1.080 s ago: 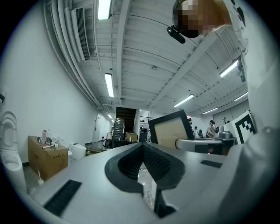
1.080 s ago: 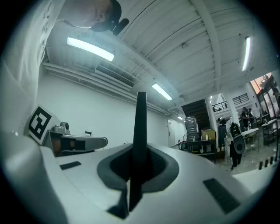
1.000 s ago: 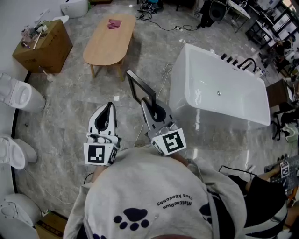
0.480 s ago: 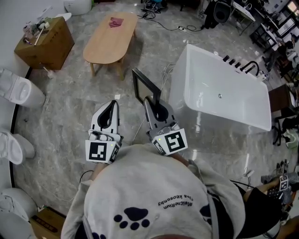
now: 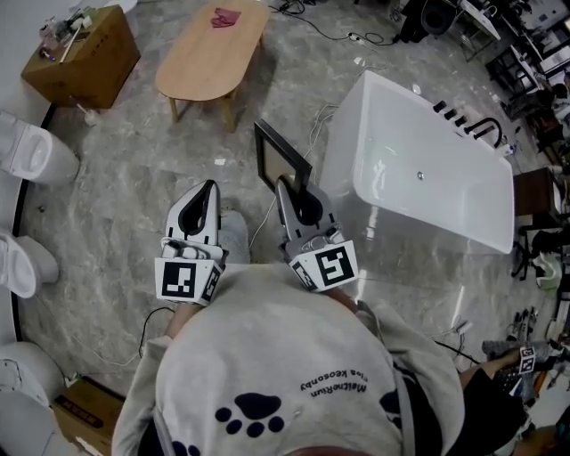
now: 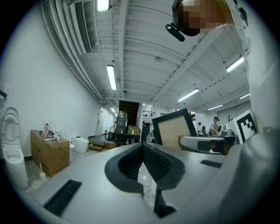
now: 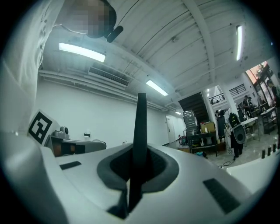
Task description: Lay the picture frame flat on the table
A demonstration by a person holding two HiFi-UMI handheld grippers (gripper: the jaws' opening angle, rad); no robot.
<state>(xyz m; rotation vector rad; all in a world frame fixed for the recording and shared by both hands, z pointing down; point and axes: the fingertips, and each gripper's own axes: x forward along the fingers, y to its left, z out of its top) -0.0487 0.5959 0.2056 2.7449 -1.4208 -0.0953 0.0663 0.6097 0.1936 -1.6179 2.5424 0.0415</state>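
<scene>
Head view shows the right gripper [image 5: 283,184] pinching the picture frame [image 5: 281,160] by its near edge, so that the frame stands up past the jaws and no part of it touches anything else. In the right gripper view the frame appears edge-on as a thin dark blade between the pads, confirming a firm pinch. The left gripper [image 5: 210,185] hangs just beside the right gripper, on its left, jaws pressed together on nothing. From there the frame's tan panel with dark border faces it, but whether this is the front or the back cannot be told. The wooden table [image 5: 198,67] lies ahead and to the left of the right gripper, well apart from it, with open floor between. Its long axis runs roughly away from the person, and its near rounded end is the closest landing zone. The left gripper is slightly nearer the table, but only the right one carries the load. A red cloth [image 5: 227,16] occupies the far end of the tabletop, and the near end is bare. The white bathtub [image 5: 419,169] stands close on the right side of the right gripper, and a cardboard box [image 5: 80,58] sits left of the table. Judgement: the carry must go forward-left, clear of the tub, and the frame must then tip from upright to flat.
</scene>
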